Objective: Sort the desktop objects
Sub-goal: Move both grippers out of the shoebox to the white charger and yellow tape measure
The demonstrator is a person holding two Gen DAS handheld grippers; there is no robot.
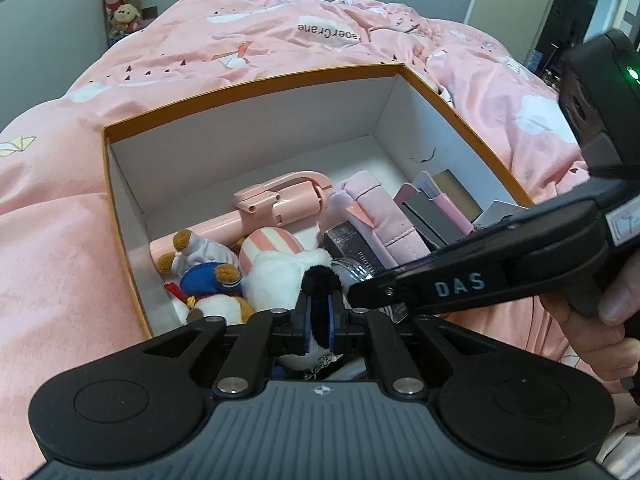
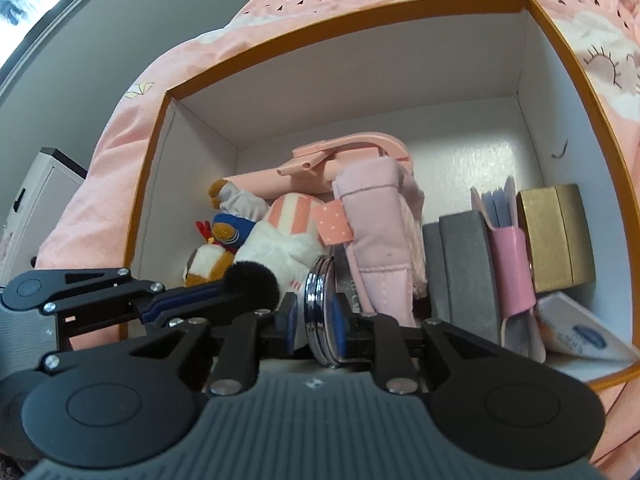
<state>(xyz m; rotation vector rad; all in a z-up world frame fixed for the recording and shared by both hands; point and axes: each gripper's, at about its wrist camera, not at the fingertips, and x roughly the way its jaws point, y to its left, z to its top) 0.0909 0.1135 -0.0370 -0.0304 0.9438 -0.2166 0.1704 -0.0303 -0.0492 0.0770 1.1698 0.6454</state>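
An orange-rimmed white box (image 1: 248, 80) sits on a pink duvet and holds the sorted things. My left gripper (image 1: 319, 308) is low in its near left part, shut on the black pom-pom (image 1: 318, 282) of a white plush with a pink-striped cap (image 1: 276, 268). In the right wrist view the left gripper (image 2: 224, 292) reaches in from the left with that pom-pom (image 2: 250, 280) at its tips. My right gripper (image 2: 315, 305) straddles a round silver-rimmed disc (image 2: 318, 280) standing on edge. The disc leans on the right pad, and a small gap shows at the left pad. The right gripper (image 1: 360, 294) comes in from the right.
Inside the box lie a pink folding stick (image 1: 280, 200), a bear plush in blue (image 1: 208, 276), a pink pouch (image 2: 380, 240), grey boxes (image 2: 464, 272), a pink card holder (image 2: 508, 264), a gold box (image 2: 556, 236) and a white packet (image 2: 580, 332). A hand (image 1: 600, 320) holds the right gripper.
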